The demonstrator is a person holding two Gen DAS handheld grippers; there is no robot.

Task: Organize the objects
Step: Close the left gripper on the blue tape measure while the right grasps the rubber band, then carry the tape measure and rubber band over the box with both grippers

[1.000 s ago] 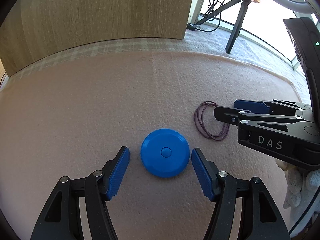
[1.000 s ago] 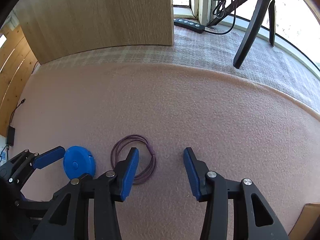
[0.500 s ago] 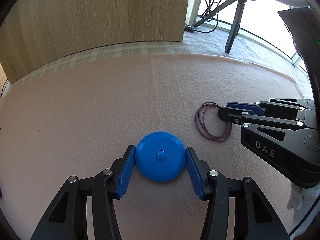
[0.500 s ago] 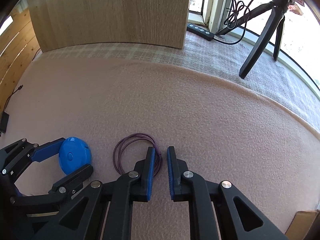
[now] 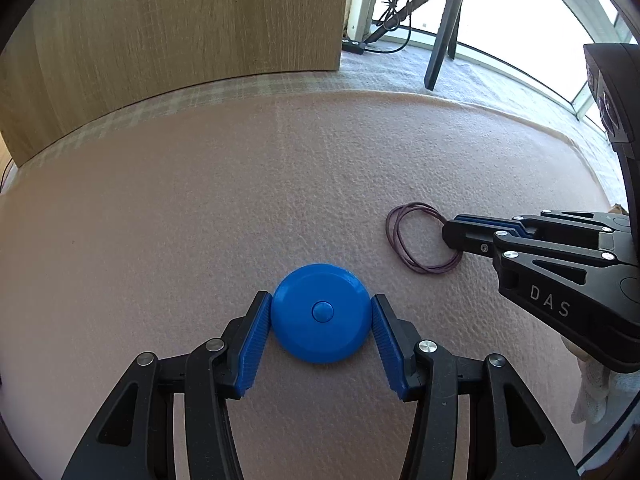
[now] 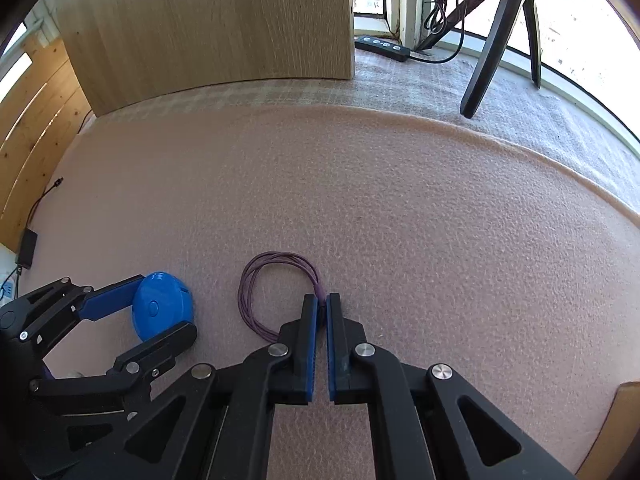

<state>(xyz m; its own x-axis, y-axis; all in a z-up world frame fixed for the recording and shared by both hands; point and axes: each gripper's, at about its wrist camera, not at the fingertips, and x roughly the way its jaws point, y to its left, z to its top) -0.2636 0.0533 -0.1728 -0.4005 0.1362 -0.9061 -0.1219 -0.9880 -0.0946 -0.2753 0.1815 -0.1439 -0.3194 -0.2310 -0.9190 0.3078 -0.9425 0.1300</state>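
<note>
On the pink blanket (image 5: 200, 220) the left gripper (image 5: 321, 330) clasps the round blue disc (image 5: 320, 314), its 2 ribbed pads pressed against opposite edges. Just to its right, the right gripper (image 6: 321, 308) is clenched on the right side of the purple cord loop (image 6: 256, 280), which lies flat on the blanket, apart from the disc

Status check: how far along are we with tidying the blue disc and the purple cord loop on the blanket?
Nothing looks put away yet. In hand: the left hand-held gripper has its pads against the sides of the blue disc, and the right hand-held gripper is shut on the near-right side of the purple cord loop. Both things lie on the pink blanket. Left: lifting and placing both; no container or target spot is visible.
</note>
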